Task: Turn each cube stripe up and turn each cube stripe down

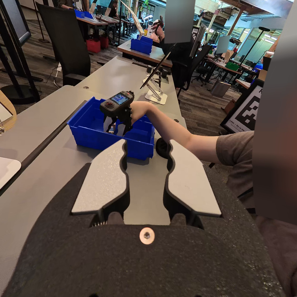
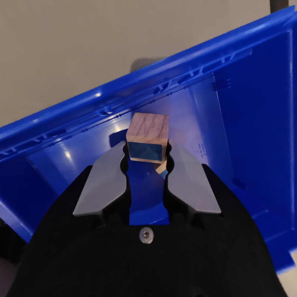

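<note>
**One cube mid-turn, rest of the count unclear**

R gripper (image 2: 147, 151) clamps wooden cube (image 2: 148, 136) by its sides, inside blue bin (image 2: 257, 112), stripe facing cam. A 2nd cube (image 2: 161, 170) peeks beneath. L gripper (image 1: 147, 150) hangs w/ jaws apart, empty, over gray table (image 1: 48, 168) near bin. Judging: flip underway; more prob. left.

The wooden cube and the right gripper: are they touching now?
Touching. The right wrist view shows the wooden cube clamped between both fingertips of the right gripper, with no gap on either side, inside the blue bin.
</note>
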Demonstrator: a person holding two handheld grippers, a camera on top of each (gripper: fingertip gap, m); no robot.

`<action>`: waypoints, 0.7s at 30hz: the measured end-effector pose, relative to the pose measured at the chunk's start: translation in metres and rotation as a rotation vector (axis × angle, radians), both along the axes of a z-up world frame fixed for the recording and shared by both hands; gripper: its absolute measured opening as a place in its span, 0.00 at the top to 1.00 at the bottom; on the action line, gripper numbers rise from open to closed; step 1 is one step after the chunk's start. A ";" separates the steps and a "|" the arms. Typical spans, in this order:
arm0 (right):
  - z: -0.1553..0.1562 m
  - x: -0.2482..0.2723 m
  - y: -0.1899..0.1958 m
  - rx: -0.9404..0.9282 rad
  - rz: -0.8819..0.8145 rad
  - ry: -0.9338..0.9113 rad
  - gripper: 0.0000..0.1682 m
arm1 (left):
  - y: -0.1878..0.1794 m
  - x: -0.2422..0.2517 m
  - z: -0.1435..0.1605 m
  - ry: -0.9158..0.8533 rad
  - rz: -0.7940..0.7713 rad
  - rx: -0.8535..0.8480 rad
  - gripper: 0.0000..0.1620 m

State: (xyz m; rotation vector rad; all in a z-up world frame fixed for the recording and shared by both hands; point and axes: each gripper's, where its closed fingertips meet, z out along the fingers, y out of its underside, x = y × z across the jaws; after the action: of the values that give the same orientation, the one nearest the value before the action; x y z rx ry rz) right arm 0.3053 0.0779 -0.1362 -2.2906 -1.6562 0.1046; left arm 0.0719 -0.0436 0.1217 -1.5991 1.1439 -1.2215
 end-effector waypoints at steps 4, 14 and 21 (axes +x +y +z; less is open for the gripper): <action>0.000 0.000 0.008 0.064 0.006 -0.038 0.73 | -0.001 0.000 0.000 0.002 0.001 -0.008 0.71; 0.017 0.003 0.026 0.202 -0.030 0.013 0.70 | 0.002 -0.007 -0.002 0.025 0.010 -0.010 0.71; 0.055 0.010 0.030 0.325 -0.069 0.086 0.70 | 0.035 -0.087 -0.010 0.155 0.315 -0.001 0.71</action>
State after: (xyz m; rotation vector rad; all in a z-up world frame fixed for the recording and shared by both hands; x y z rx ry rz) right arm 0.3152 0.1078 -0.0809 -2.0643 -1.4318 -0.0751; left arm -0.0147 -0.0089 0.1116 -1.8197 0.9386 -0.9063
